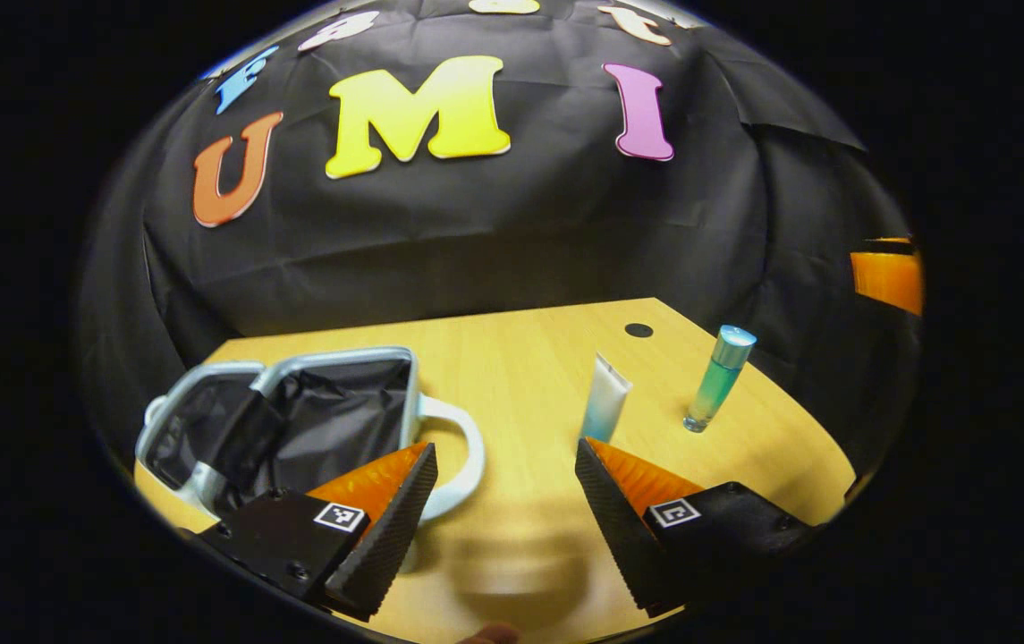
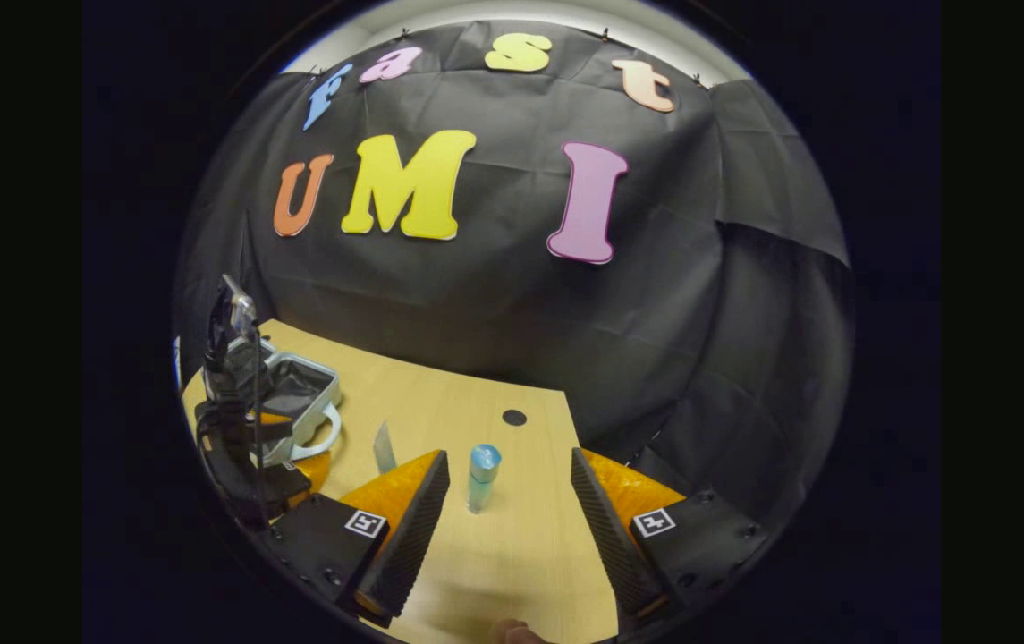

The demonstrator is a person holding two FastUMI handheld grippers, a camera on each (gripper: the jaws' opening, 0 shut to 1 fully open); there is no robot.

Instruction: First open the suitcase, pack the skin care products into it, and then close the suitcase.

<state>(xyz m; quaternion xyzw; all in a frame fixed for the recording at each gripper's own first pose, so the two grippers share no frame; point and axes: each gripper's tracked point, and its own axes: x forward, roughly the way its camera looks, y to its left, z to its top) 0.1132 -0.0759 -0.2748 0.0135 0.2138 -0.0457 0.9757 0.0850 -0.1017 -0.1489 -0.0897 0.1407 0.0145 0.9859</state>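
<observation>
Two grippers gape wide, holding nothing: left gripper (image 1: 506,465), right gripper (image 2: 510,470) | suitcase (image 1: 297,420) open, lower left of left view | tube (image 1: 605,407) and bottle (image 1: 717,377) upright, centre-right on table (image 1: 512,376)

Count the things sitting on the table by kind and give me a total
Suitcase, open: 1
Tube, standing up: 1
Bottle, standing up: 1
Total: 3 things on the table
</observation>
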